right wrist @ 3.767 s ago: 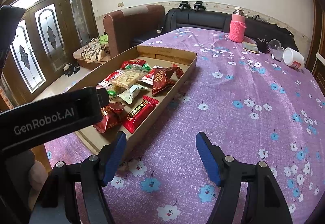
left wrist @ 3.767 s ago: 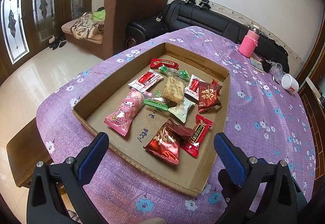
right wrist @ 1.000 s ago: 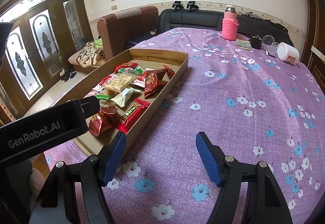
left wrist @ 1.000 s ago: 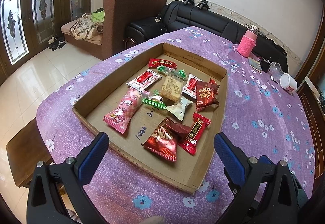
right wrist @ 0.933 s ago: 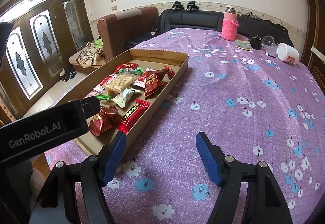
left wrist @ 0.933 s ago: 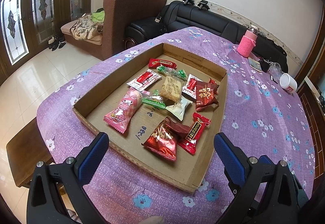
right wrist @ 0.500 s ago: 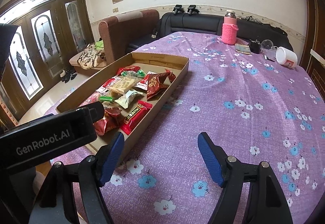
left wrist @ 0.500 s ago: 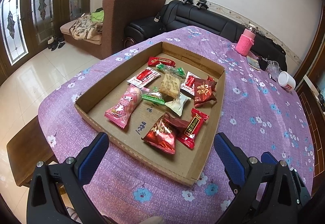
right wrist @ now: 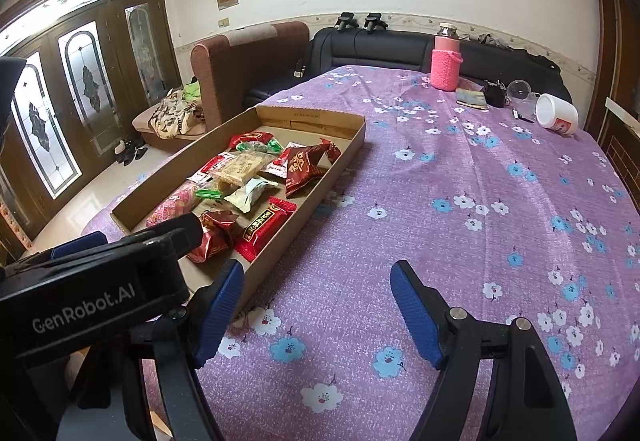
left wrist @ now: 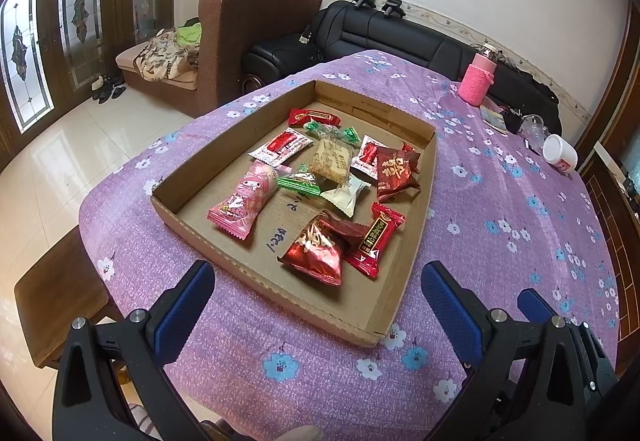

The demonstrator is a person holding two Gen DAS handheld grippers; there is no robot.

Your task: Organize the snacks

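A shallow cardboard tray (left wrist: 224, 241) lies on the purple flowered tablecloth (left wrist: 500, 201) and holds several wrapped snacks. Among them are a pink packet (left wrist: 244, 201), a shiny red foil bag (left wrist: 318, 247), a red bar (left wrist: 376, 237), a dark red bag (left wrist: 394, 171) and a biscuit packet (left wrist: 330, 161). My left gripper (left wrist: 316, 281) hovers open before the tray's near wall, holding nothing. To the right of the tray (right wrist: 320, 185), my right gripper (right wrist: 318, 273) stands open over bare cloth, also with nothing in it.
A pink-sleeved bottle (right wrist: 446, 65), a white jar on its side (right wrist: 558, 117) and small items stand at the table's far end. A black sofa (left wrist: 400, 37) and a brown armchair (left wrist: 248, 41) are behind. The left gripper's body (right wrist: 92, 281) fills the right view's lower left.
Both views have shifted slightly, so the tray sits a little farther off than before. The snacks lie as they did. Both grippers stay open.
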